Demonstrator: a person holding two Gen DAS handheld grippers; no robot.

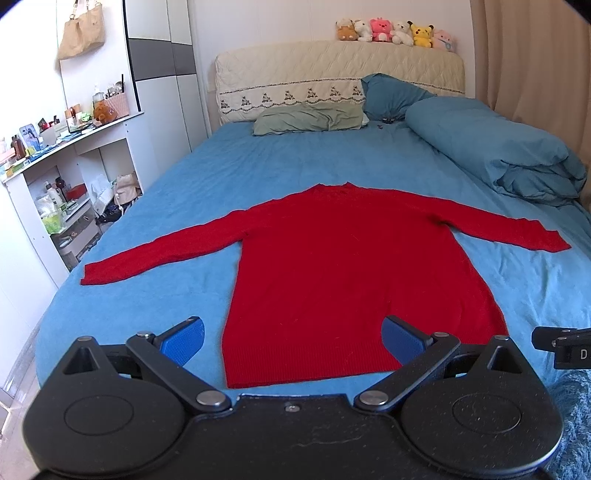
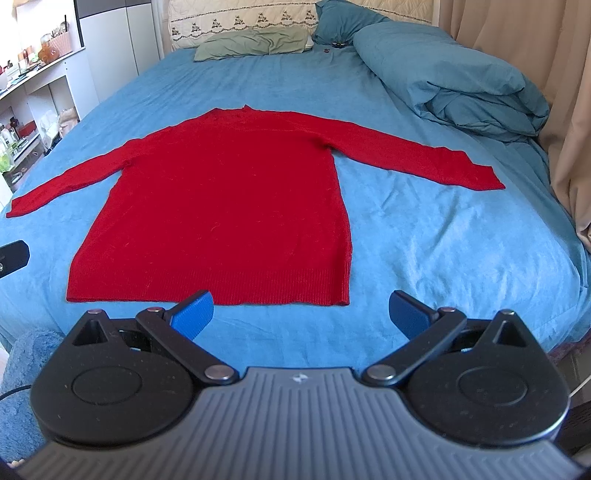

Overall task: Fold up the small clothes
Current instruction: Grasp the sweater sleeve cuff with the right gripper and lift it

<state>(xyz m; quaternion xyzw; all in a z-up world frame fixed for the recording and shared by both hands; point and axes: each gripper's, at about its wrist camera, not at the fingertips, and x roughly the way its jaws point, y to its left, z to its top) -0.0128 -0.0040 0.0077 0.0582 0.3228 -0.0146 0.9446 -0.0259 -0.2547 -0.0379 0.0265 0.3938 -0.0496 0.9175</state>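
Note:
A red long-sleeved sweater (image 1: 332,266) lies flat on the blue bed sheet (image 1: 177,206), sleeves spread out to both sides, hem nearest me. It also shows in the right wrist view (image 2: 229,199). My left gripper (image 1: 293,341) is open and empty, hovering over the hem's left part. My right gripper (image 2: 301,314) is open and empty, just in front of the hem's right corner. The right gripper's edge shows at the far right of the left wrist view (image 1: 561,345).
A folded blue duvet (image 1: 495,151) lies along the bed's right side by a curtain (image 1: 535,55). A green pillow (image 1: 310,118) and headboard with plush toys (image 1: 395,33) stand at the far end. White cluttered shelves (image 1: 74,177) stand left of the bed.

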